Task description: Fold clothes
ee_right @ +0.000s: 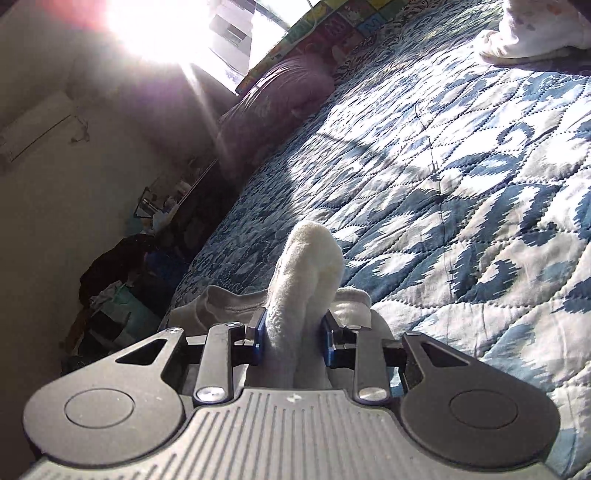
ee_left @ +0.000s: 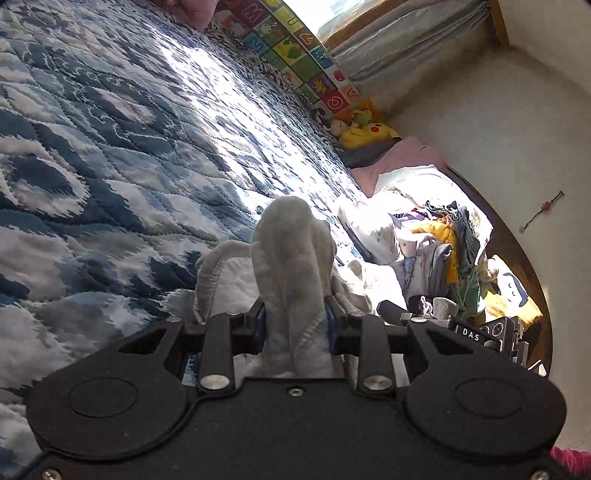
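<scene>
Holding one pale grey garment (ee_left: 291, 258) at two points: the left gripper (ee_left: 294, 325) is clamped on a bunched fold of it, and the right gripper (ee_right: 291, 332) is clamped on another bunch of what looks like the same cloth (ee_right: 306, 273). In each wrist view the blue pads (ee_left: 260, 326) press in on the fabric from both sides, and a hump of cloth stands up ahead of the fingertips.

The rest of the garment hangs slack below and just beyond each tool, resting on the blue-and-white quilt (ee_left: 110, 147). A hemmed edge shows left of the left gripper's fingers and, in the right view, left of the right gripper's.

Judgement: a two-point hold of this kind suits spreading the piece flat, so a fold can be made against the quilt. The open stretch of quilt (ee_right: 461, 184) ahead of both tools is probably the working surface.

To the right of the left gripper sits a heap of mixed clothes (ee_left: 439, 243), likely the unfolded stock; beyond it are plush toys (ee_left: 364, 129). Far ahead-right of the right gripper lies a white patterned garment (ee_right: 532, 33), apart from the held piece.

Which part of the garment each gripper holds cannot be told.
</scene>
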Available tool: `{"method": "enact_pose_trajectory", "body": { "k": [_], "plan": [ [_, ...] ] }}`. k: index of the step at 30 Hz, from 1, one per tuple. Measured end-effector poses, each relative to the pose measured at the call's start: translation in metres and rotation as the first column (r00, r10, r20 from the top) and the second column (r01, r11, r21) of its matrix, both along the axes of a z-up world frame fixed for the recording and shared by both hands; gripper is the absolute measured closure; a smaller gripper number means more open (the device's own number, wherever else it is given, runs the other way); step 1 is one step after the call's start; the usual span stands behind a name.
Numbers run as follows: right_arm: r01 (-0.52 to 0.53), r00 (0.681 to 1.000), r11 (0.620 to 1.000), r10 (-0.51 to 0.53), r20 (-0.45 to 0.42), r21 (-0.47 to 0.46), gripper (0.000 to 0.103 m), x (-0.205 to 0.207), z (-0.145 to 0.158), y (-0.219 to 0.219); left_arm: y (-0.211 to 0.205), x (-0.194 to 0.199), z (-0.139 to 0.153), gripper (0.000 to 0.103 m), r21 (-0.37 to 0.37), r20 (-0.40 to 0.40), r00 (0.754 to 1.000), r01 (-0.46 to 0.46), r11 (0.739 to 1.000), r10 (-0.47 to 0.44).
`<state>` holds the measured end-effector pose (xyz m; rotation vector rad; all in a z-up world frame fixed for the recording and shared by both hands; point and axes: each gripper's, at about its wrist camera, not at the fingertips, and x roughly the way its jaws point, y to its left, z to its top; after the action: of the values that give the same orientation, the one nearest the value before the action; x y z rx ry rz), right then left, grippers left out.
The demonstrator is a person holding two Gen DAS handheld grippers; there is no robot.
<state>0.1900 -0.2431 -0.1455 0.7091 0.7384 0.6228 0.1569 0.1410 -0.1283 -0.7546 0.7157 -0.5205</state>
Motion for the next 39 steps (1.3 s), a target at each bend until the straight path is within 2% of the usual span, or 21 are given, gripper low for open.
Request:
{"method": "enact_pose_trajectory", "body": {
  "k": [2, 6, 8, 9, 10, 13, 15, 20, 22, 23, 24, 25, 27, 28, 29, 30, 31, 32, 34, 36, 39],
  "plan": [
    [0.005, 0.999, 1.000, -0.007, -0.036, -0.031, 0.071, 0.001, -0.007, 0.001, -0.001, 0.002, -0.008, 0.072, 0.021, -0.043, 0.999, -0.019, 1.000, 0.020],
    [0.028, 0.999, 0.998, -0.029, -0.019, -0.057, 0.069, -0.004, -0.011, 0.003, -0.004, 0.000, -0.005, 0.067, 0.060, -0.034, 0.999, -0.038, 0.997, 0.040],
    [0.059, 0.998, 0.995, -0.057, 0.023, -0.081, 0.060, -0.010, -0.002, 0.005, -0.008, -0.005, 0.005, 0.062, 0.113, 0.018, 0.999, -0.047, 0.993, 0.045],
    [0.077, 0.996, 0.992, -0.073, 0.046, -0.096, 0.047, -0.013, 0.004, 0.005, -0.010, -0.009, 0.012, 0.054, 0.141, 0.040, 0.998, -0.050, 0.989, 0.045],
    [0.096, 0.993, 0.989, -0.088, 0.074, -0.111, 0.043, -0.016, 0.010, 0.004, -0.012, -0.013, 0.018, 0.051, 0.175, 0.062, 0.997, -0.055, 0.983, 0.045],
    [0.163, 0.974, 0.971, -0.130, 0.186, -0.177, 0.043, -0.025, 0.029, 0.002, -0.016, -0.028, 0.040, 0.045, 0.288, 0.140, 0.989, -0.087, 0.954, 0.048],
    [0.193, 0.957, 0.954, -0.133, 0.257, -0.228, 0.043, -0.028, 0.038, 0.004, -0.014, -0.037, 0.048, 0.043, 0.323, 0.179, 0.981, -0.132, 0.937, 0.076],
    [0.168, 0.931, 0.925, -0.036, 0.362, -0.340, 0.051, -0.019, 0.047, 0.021, -0.005, -0.036, 0.048, 0.043, 0.242, 0.163, 0.978, -0.170, 0.955, 0.132],
    [0.119, 0.945, 0.920, 0.010, 0.327, -0.373, 0.067, -0.011, 0.040, 0.029, -0.002, -0.024, 0.039, 0.048, 0.189, 0.122, 0.980, -0.176, 0.966, 0.155],
    [0.096, 0.955, 0.925, 0.018, 0.295, -0.368, 0.069, -0.005, 0.034, 0.030, 0.001, -0.017, 0.032, 0.065, 0.138, 0.091, 0.983, -0.174, 0.975, 0.162],
    [0.088, 0.968, 0.939, -0.002, 0.252, -0.332, 0.072, 0.001, 0.028, 0.026, 0.005, -0.013, 0.026, 0.078, 0.083, 0.064, 0.983, -0.177, 0.981, 0.172],
    [0.080, 0.980, 0.965, -0.031, 0.195, -0.249, 0.077, 0.006, 0.019, 0.019, 0.010, -0.008, 0.020, 0.082, 0.017, 0.038, 0.983, -0.178, 0.984, 0.178],
    [0.081, 0.995, 0.997, -0.081, 0.057, 0.018, 0.086, 0.016, 0.000, -0.003, 0.020, -0.004, 0.008, 0.088, -0.158, -0.011, 0.985, -0.174, 0.972, 0.175],
    [0.095, 0.995, 0.977, -0.091, -0.032, 0.189, 0.087, 0.020, -0.014, -0.015, 0.024, -0.002, 0.002, 0.088, -0.234, -0.039, 0.985, -0.171, 0.957, 0.167],
    [0.125, 0.988, 0.913, -0.079, -0.131, 0.387, 0.087, 0.023, -0.033, -0.027, 0.027, 0.000, -0.004, 0.088, -0.302, -0.066, 0.985, -0.171, 0.938, 0.159],
    [0.146, 0.981, 0.863, -0.062, -0.185, 0.483, 0.087, 0.024, -0.047, -0.031, 0.030, 0.002, -0.012, 0.088, -0.360, -0.096, 0.983, -0.179, 0.916, 0.155],
    [0.162, 0.971, 0.832, -0.039, -0.234, 0.530, 0.087, 0.027, -0.059, -0.033, 0.033, 0.004, -0.023, 0.088, -0.409, -0.140, 0.979, -0.195, 0.892, 0.149],
    [0.169, 0.963, 0.824, -0.020, -0.270, 0.541, 0.087, 0.029, -0.068, -0.033, 0.035, 0.007, -0.034, 0.088, -0.420, -0.190, 0.971, -0.213, 0.882, 0.144],
    [0.175, 0.951, 0.830, -0.004, -0.308, 0.530, 0.088, 0.030, -0.079, -0.032, 0.037, 0.011, -0.055, 0.088, -0.441, -0.277, 0.952, -0.247, 0.863, 0.130],
    [0.176, 0.945, 0.834, 0.006, -0.327, 0.523, 0.088, 0.032, -0.082, -0.031, 0.039, 0.013, -0.063, 0.088, -0.460, -0.307, 0.944, -0.259, 0.849, 0.122],
    [0.164, 0.949, 0.866, -0.007, -0.316, 0.472, 0.088, 0.034, -0.074, -0.029, 0.039, 0.018, -0.053, 0.085, -0.415, -0.318, 0.939, -0.263, 0.871, 0.132]
  ]
}}
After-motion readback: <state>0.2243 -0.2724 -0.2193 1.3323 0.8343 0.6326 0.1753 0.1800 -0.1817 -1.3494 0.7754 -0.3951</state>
